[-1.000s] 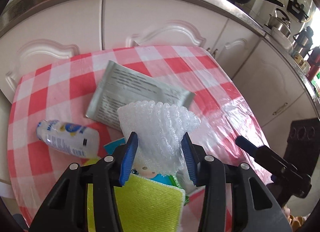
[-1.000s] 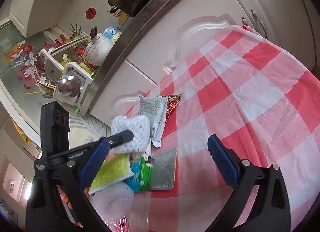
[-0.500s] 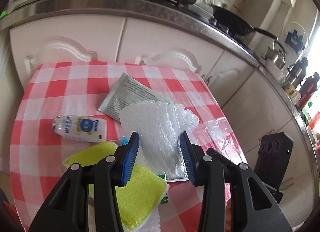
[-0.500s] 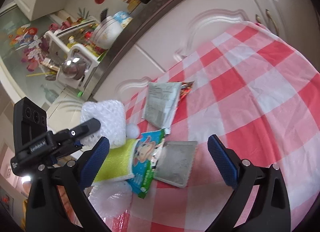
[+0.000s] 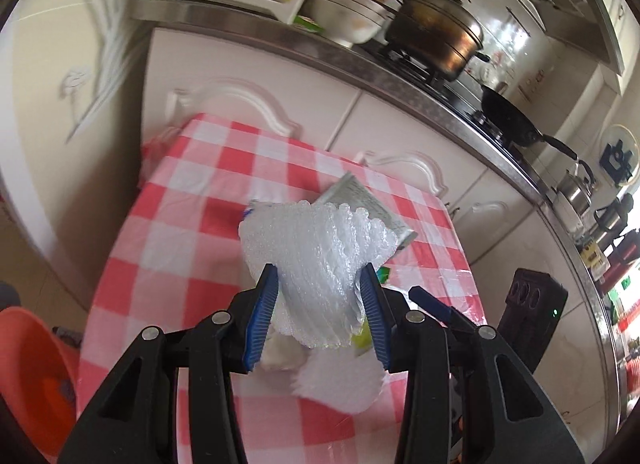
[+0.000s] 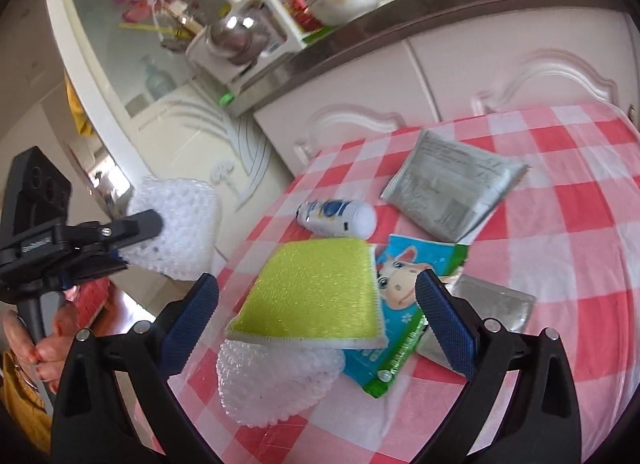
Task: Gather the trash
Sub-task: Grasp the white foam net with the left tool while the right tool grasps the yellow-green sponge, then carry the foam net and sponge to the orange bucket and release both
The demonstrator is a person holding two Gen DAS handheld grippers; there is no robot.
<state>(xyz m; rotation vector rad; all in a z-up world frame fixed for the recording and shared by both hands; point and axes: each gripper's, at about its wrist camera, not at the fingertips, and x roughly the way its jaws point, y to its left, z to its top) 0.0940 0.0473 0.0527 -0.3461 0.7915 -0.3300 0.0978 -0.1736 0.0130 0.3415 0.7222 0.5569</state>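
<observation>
Left tongs (image 5: 319, 306) have swung off toward the surface's (image 5: 172, 232) 9 o'clock edge since a second ago, carrying the bubble wrap piece (image 5: 316, 260) with them; right tongs (image 6: 316, 320) rolled and now look down on the trash pile. Left tongs point down and forward, blue pads clamped on both sides of the bubble wrap, which is lifted clear of the checked cloth. In the right view a hand (image 6: 44, 348) grips the left tool's handle at 9 o'clock, wrap sticking out past the fingers. Right tongs gape wide, nothing between the pads, hovering over the yellow sponge (image 6: 312, 296).

Writing: grey sachet (image 6: 452, 188) has fine print, too small to read. White bottle (image 6: 338, 218) has a blue label, unreadable. Blue wrapper (image 6: 404, 284) shows a cartoon cow face; text on its green edge is blurred.

Containers: orange bin (image 5: 36, 380) at 8 o'clock in the left view, off the surface's edge; contents unclear. Second bubble wrap (image 6: 276, 380) lies under the sponge's near edge. Silver foil packet (image 6: 496, 304) sits beside the wrapper at 3 o'clock.
</observation>
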